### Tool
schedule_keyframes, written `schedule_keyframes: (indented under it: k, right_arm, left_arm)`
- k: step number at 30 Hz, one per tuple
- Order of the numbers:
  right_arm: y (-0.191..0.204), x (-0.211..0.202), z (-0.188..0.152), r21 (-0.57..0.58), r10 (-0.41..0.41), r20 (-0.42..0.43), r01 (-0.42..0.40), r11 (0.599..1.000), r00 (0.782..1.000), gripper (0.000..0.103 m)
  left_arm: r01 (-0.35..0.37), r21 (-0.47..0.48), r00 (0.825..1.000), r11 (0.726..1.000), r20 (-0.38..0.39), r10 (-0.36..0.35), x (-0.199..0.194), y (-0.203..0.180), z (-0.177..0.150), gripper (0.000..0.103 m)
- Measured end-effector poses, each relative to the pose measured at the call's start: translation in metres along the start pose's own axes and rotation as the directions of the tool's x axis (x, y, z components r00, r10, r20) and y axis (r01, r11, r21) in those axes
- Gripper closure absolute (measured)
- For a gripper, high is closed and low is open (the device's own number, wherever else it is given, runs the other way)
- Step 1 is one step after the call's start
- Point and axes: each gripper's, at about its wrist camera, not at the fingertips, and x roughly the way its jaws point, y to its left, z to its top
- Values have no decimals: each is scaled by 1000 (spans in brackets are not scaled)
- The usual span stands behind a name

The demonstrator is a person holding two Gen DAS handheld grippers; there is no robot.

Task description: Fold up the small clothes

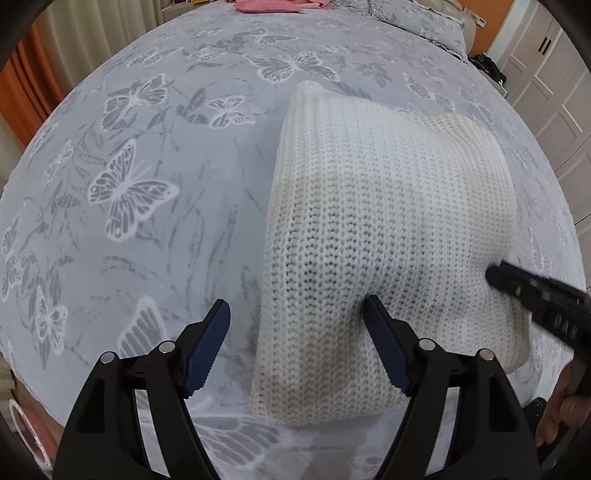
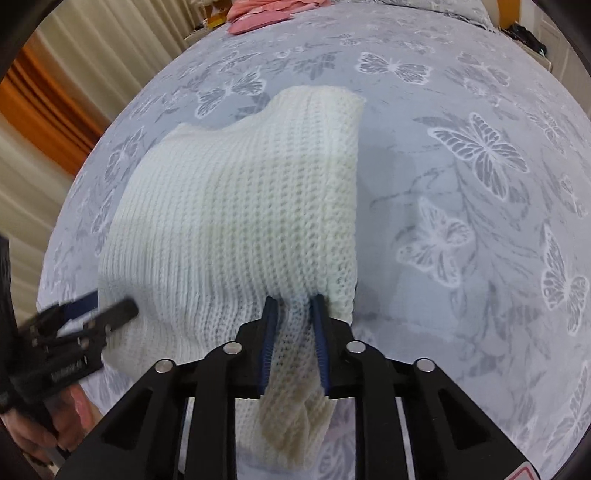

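A white knitted garment (image 1: 388, 221) lies partly raised over a grey butterfly-print bed (image 1: 147, 184). My left gripper (image 1: 295, 317) is open, with the garment's near left edge between its blue pads; its right finger (image 1: 384, 343) touches the knit. My right gripper (image 2: 295, 306) is shut on the garment (image 2: 240, 203), pinching a bunch of its near right edge, and the fabric hangs down between the fingers. The right gripper shows in the left wrist view (image 1: 517, 280) at the garment's right side. The left gripper shows in the right wrist view (image 2: 107, 306) at the garment's left edge.
Pink clothes (image 1: 269, 5) lie at the far edge of the bed, also seen in the right wrist view (image 2: 266, 14). Pillows (image 1: 417, 16) lie at the far right. Curtains (image 2: 55, 110) hang on the left. White cabinets (image 1: 554, 92) stand on the right.
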Motion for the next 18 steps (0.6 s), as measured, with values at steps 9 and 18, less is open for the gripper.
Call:
schedule_keyframes:
  k: [9, 18]
  right_arm:
    - [5, -46, -11, -1, 49, 76, -49, 999, 996, 83]
    - [2, -10, -39, 5, -37, -59, 38, 999, 998, 86]
  left_arm:
    - [-36, -4, 999, 999, -1, 36, -3, -4, -4, 24]
    - [-88, 50, 996, 995, 17, 88, -18, -18, -15, 24]
